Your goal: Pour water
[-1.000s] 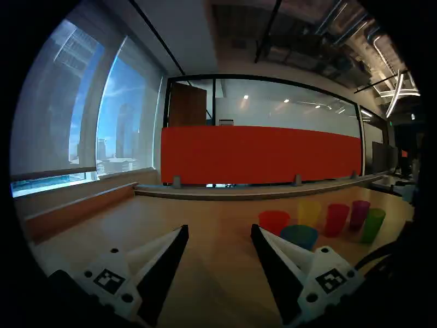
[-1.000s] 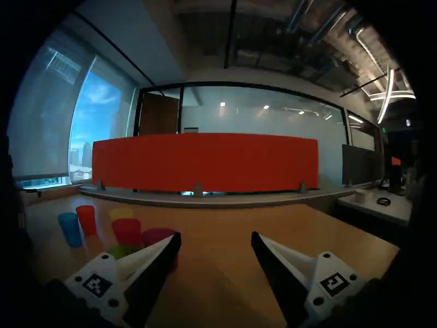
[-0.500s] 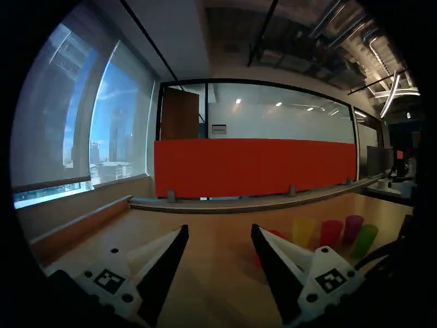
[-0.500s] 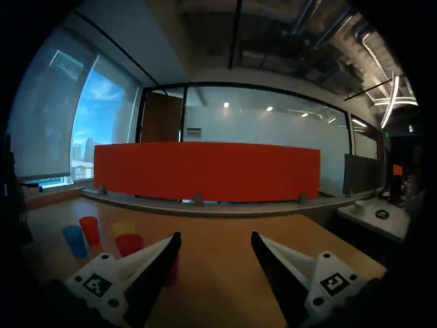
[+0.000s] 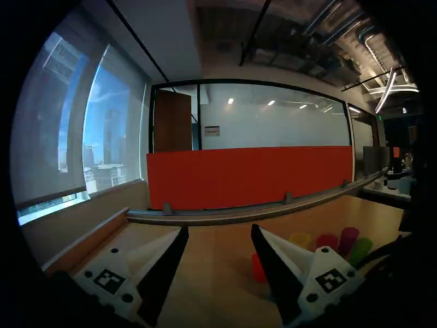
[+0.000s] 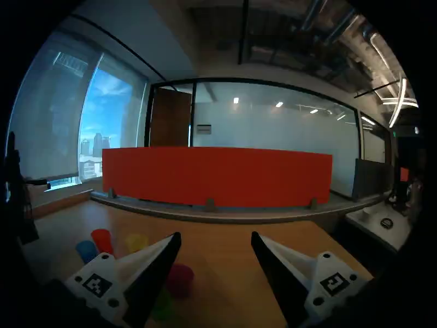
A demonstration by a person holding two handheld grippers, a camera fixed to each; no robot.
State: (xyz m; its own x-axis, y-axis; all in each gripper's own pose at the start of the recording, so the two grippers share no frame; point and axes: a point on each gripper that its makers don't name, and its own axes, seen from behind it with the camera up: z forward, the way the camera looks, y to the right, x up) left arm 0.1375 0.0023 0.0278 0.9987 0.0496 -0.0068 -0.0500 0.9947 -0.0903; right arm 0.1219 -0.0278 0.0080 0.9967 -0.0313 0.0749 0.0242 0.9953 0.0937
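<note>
The left gripper (image 5: 217, 249) hangs over the wooden table (image 5: 210, 295) with its jaws spread wide and nothing between them. Beside the finger on the right of its view stand the task's cups close together: an orange cup (image 5: 257, 268) nearest, then a yellow cup (image 5: 300, 239), a red cup (image 5: 326, 241), a purple cup (image 5: 348, 239) and a green cup (image 5: 360, 250). The right gripper (image 6: 216, 249) is equally wide and empty, with a blue cup (image 6: 86, 250) and the others low on the left of its view, before a red partition (image 6: 218, 175).

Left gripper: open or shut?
Open: the left gripper has a wide gap between its fingers, wooden table showing through, nothing held.
</note>
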